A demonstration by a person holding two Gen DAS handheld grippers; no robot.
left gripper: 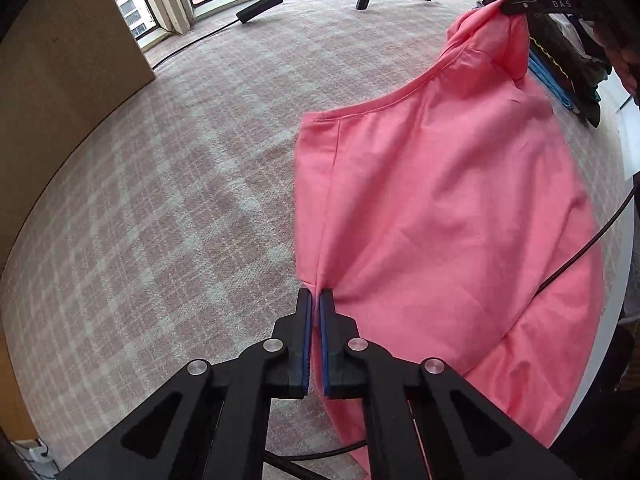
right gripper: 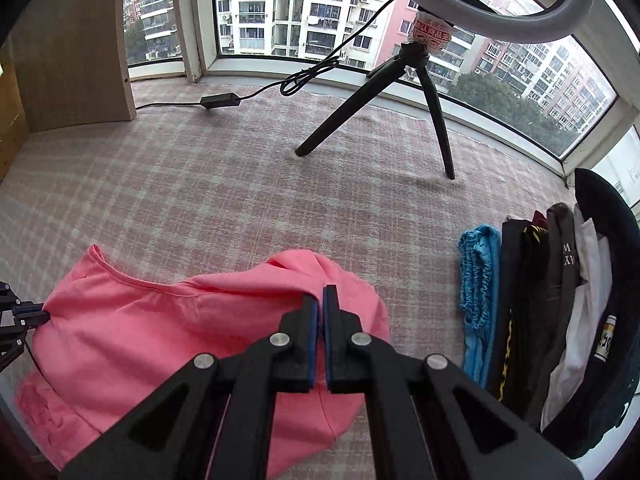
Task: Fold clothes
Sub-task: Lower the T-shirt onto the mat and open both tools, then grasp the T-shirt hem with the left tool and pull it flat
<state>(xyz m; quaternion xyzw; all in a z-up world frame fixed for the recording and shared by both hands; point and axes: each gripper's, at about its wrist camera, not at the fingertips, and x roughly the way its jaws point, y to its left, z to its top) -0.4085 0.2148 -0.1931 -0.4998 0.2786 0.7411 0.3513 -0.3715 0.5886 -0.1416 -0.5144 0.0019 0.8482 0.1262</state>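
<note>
A pink T-shirt (left gripper: 440, 208) is held stretched above the checked cloth surface (left gripper: 160, 200). My left gripper (left gripper: 318, 294) is shut on the shirt's edge near a side seam. In the right wrist view the same pink T-shirt (right gripper: 140, 340) spreads lower left, and my right gripper (right gripper: 321, 296) is shut on a bunched fold of it. The right gripper (left gripper: 520, 2) also shows at the far top right of the left wrist view, pinching the shirt's upper corner. The left gripper (right gripper: 38, 314) appears at the left edge of the right wrist view, gripping the shirt.
A stack of folded clothes (right gripper: 552, 300), blue, black, grey and white, lies at the right. A ring-light tripod (right gripper: 400, 100) stands at the back with its cable and black adapter (right gripper: 220, 101). A wooden panel (right gripper: 72, 48) rises at the left by the window.
</note>
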